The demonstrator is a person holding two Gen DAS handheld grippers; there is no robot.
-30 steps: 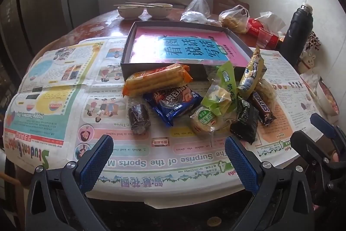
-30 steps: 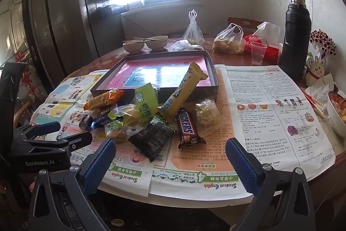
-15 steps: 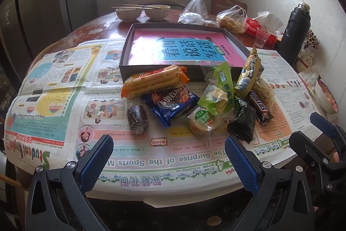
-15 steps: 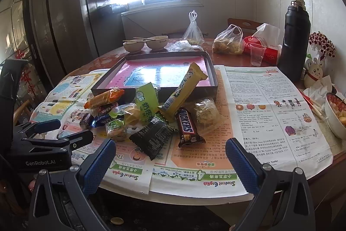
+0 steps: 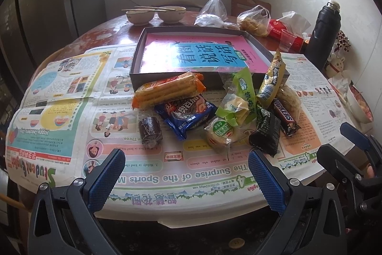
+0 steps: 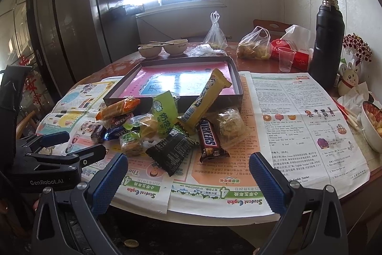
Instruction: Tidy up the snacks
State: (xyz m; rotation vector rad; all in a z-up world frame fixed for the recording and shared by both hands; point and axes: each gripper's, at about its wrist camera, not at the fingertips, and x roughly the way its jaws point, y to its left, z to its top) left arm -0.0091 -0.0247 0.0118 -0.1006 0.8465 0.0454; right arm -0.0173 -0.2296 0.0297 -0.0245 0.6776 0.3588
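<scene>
Left claw [image 5: 186,176] was spread wide, blue pads well apart, holding nothing and touching nothing; it hung at the near edge of the counter [image 5: 112,28], short of the snacks. Right claw [image 6: 186,179] was likewise wide open and empty, also at the near edge, and showed at the right of the left wrist view [image 5: 353,147]. The snack pile [image 5: 214,109] lay on newspaper [image 5: 71,106] just in front of an open box [image 5: 140,56] lined with a pink and blue sheet. In the pile: an orange biscuit pack [image 5: 167,90] nearest the box wall, a blue cookie pack [image 5: 188,114] touching it below, a small dark roll [image 5: 149,130] lying just left of the blue pack, a green packet [image 5: 241,97], a round cake in a green wrapper [image 5: 219,132], a black packet [image 5: 266,133], a Snickers bar [image 6: 210,138], and a yellow bar [image 6: 205,97] propped against the box rim, tilted. A clear-wrapped pastry [image 6: 229,126] sat beside the Snickers bar. Behind the box: two bowls [image 5: 155,13] with chopsticks across them, plastic bags [image 5: 253,20], a cup [image 6: 285,59] and a black flask [image 6: 329,40].
</scene>
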